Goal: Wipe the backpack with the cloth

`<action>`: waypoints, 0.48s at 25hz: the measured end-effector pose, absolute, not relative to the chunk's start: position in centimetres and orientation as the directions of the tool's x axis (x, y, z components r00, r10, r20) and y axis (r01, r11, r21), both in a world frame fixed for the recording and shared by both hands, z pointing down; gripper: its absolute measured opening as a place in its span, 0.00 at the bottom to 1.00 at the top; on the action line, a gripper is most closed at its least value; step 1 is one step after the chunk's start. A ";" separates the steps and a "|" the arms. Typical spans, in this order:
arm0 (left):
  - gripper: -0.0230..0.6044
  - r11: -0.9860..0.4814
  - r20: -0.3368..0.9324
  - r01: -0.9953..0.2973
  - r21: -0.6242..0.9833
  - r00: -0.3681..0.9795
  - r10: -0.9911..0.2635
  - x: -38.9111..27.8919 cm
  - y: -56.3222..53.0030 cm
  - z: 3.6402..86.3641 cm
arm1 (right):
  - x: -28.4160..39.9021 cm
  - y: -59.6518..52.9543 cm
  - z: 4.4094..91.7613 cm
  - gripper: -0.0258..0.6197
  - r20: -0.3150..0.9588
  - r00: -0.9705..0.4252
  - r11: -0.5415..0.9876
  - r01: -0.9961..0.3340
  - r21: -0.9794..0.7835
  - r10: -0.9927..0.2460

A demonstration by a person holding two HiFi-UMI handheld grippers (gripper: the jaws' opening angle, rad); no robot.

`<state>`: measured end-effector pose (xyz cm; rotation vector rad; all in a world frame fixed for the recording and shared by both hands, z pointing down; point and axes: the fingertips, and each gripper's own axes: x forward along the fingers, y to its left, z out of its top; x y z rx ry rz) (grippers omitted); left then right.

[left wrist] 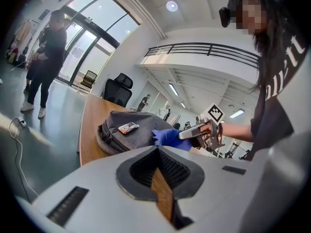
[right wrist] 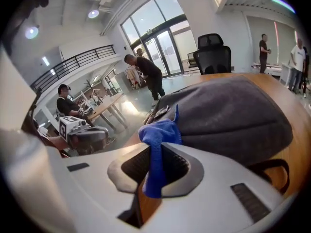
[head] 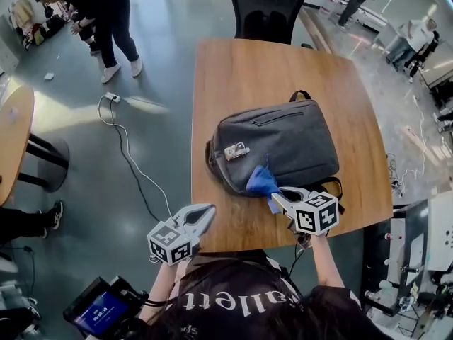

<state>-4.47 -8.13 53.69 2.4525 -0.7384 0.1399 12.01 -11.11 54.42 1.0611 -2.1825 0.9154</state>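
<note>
A grey backpack lies flat on the wooden table, a small tag on its near left side. My right gripper is shut on a blue cloth, which rests against the backpack's near edge. The cloth bunches out between the jaws in the right gripper view, touching the backpack. My left gripper is shut with nothing in it, hovering just off the table's near left corner. From the left gripper view I see the backpack, the cloth and the right gripper.
A black office chair stands at the table's far end. A white cable trails over the floor to the left, beside another wooden table. People stand at the far left and far right. Equipment crowds the right side.
</note>
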 end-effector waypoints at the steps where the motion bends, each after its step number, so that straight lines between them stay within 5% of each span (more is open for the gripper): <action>1: 0.03 -0.686 0.254 -0.535 0.493 0.843 -0.475 -4.5 -8.1 53.7 | 12.2 -10.3 54.9 0.14 0.711 -0.539 0.441 -0.828 -0.347 -0.452; 12: 0.03 -0.675 0.258 -0.554 0.488 0.830 -0.495 -5.1 -8.0 53.3 | 12.2 -14.7 48.1 0.14 0.643 -0.565 0.539 -0.799 -0.267 -0.518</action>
